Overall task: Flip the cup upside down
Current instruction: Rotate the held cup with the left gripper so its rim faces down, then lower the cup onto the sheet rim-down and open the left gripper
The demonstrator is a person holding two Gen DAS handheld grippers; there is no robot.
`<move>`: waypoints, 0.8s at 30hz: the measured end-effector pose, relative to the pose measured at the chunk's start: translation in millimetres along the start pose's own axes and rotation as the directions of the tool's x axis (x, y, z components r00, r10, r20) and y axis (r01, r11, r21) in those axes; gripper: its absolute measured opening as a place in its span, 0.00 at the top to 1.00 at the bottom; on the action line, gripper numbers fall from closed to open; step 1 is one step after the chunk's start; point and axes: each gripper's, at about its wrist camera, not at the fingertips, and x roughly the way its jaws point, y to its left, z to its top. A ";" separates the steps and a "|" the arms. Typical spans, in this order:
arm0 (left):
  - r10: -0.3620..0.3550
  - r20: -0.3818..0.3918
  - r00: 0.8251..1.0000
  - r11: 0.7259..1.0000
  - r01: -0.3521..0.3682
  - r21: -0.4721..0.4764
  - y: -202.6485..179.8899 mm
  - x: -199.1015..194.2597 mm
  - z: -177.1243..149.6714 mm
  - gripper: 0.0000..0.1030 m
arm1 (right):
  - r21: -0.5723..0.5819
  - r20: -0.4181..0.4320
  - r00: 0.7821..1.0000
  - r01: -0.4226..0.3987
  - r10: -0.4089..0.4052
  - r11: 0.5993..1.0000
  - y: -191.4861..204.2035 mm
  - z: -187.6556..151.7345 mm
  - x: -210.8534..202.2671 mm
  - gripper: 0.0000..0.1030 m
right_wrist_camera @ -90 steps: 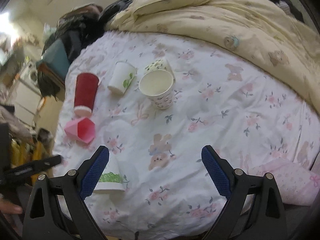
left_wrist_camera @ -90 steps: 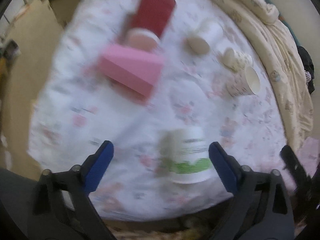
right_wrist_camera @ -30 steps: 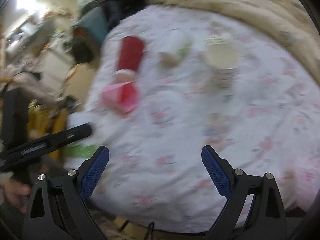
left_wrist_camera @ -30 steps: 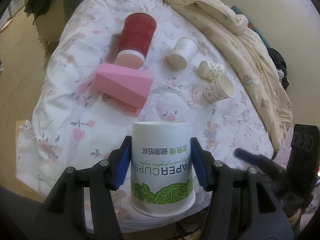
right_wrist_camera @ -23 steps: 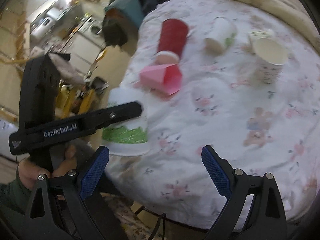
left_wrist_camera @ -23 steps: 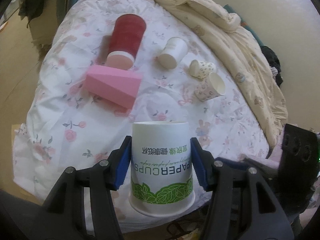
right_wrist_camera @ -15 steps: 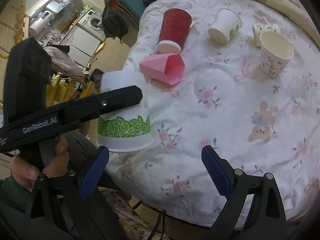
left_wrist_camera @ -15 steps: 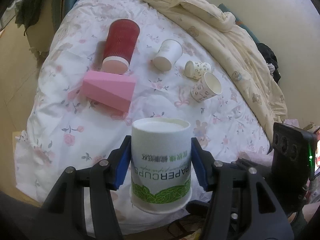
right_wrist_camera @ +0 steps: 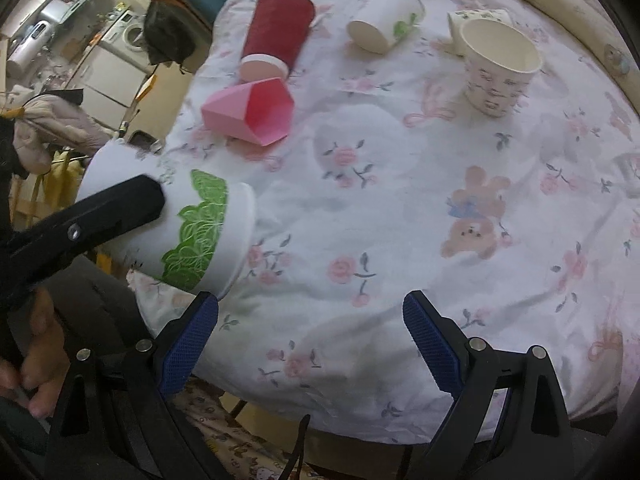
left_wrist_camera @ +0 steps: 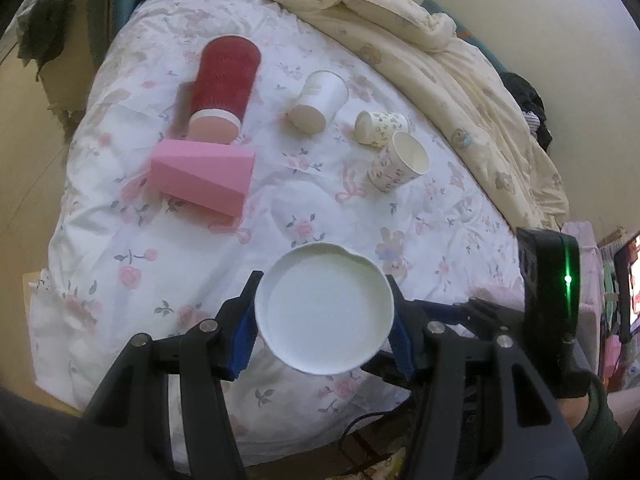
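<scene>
The left gripper (left_wrist_camera: 325, 322) pinched the paper cup (left_wrist_camera: 325, 307) by its sides, held tilted in the air over the bed's (right_wrist_camera: 400, 208) near edge, mid-flip. The right gripper (right_wrist_camera: 310, 338) was spread, holding nothing; next move judged: finish rotation, set cup rim-down on clear sheet short of the pink carton (right_wrist_camera: 256, 114)

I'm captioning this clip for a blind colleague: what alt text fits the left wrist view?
The left gripper clamps a white paper cup end-on to the camera, above a floral bedsheet. Beyond lie a red cup, a pink faceted cup and three small paper cups.
</scene>
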 end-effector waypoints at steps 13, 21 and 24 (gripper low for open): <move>0.227 0.047 0.973 0.973 -0.229 0.032 -25.0 25.1 33.2 0.49 | 0.229 0.287 0.949 0.062 -0.129 0.971 -63.2 -6.5 -83.8 0.07; 0.301 0.065 0.951 0.951 -0.305 0.049 -56.4 81.5 51.0 0.49 | 0.316 0.301 0.946 0.020 -0.120 0.949 -91.0 -13.2 -97.6 0.07; 0.339 0.047 0.940 0.938 -0.341 0.060 -59.8 101.2 51.4 0.49 | 0.307 0.306 0.946 0.012 -0.110 0.952 -89.5 -13.0 -97.5 0.07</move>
